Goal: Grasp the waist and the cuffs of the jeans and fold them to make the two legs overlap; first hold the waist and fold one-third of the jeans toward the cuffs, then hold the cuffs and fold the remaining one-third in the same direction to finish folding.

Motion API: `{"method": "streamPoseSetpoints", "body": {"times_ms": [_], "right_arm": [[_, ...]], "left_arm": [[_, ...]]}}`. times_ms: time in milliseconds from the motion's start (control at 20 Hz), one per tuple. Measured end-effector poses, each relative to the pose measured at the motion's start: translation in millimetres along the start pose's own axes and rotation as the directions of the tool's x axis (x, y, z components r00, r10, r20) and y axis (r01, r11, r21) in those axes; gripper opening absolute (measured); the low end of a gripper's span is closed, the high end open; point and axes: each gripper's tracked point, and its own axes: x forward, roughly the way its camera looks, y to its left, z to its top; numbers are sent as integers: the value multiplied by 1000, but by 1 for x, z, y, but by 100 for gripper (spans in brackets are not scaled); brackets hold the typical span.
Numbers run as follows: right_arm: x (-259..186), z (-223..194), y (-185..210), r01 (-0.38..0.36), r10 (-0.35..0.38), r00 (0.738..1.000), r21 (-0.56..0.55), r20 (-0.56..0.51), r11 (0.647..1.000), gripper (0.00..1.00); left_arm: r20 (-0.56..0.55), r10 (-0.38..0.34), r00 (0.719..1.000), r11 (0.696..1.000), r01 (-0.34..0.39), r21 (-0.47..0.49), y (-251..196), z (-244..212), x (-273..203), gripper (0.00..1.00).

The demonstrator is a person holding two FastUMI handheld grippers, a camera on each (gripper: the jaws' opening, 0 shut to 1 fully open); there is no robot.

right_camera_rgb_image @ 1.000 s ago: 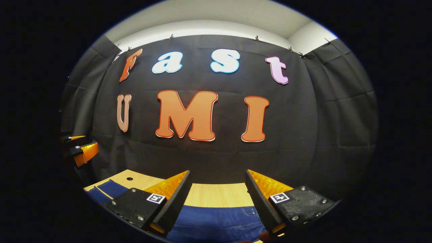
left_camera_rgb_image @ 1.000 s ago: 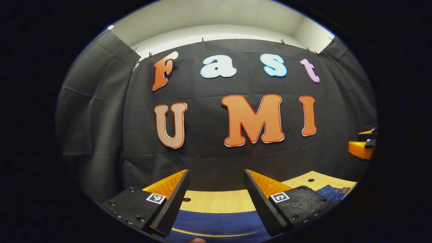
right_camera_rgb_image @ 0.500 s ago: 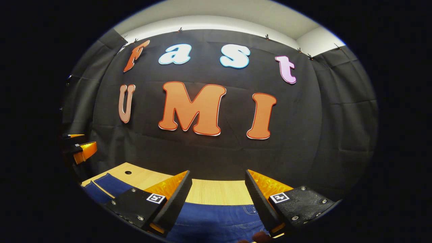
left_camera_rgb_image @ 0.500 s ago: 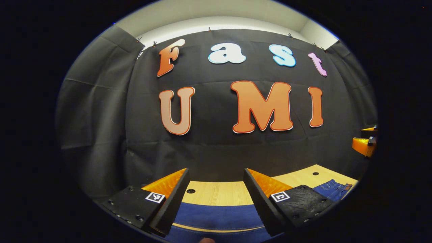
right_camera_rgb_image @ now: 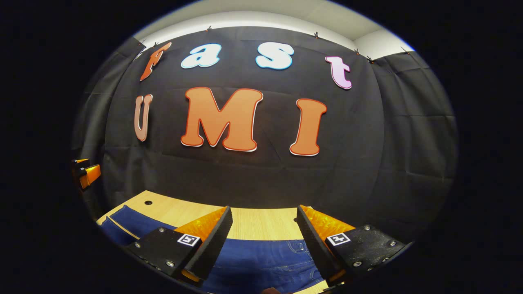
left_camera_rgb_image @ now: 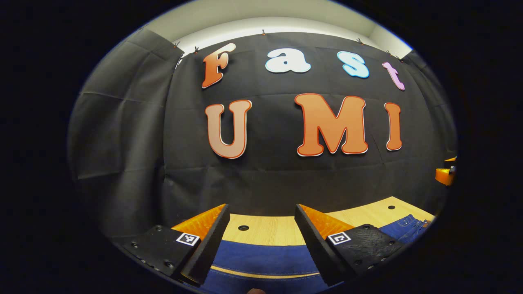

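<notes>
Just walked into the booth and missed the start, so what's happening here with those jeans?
A person holds a two-finger gripper in each hand over blue jeans spread on a wooden table. The left gripper and the right gripper both hang open above the denim, fingers apart with nothing between them. Neither has gripped the fabric yet, so the folding looks not yet begun.

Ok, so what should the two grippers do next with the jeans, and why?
Probably lower both and close them on the near edge of the jeans. The left gripper and right gripper both hang open above the blue cloth, which lies flat on the table, and neither holds anything yet. I cannot tell which end sits under which gripper.
</notes>
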Motion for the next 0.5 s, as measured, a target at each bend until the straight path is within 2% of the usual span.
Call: {"method": "streamPoseSetpoints", "body": {"times_ms": [250,500], "right_arm": [[2,-36,-35,51,-41,992,82,-116,995,97],[-1,-67,-83,142,-130,971,47,-202,989,97]], "left_arm": [[-88,70,994,996,-75,-49,41,-32,1,98],[-192,123,974,987,-140,-75,78,-72,-5,98]]}}
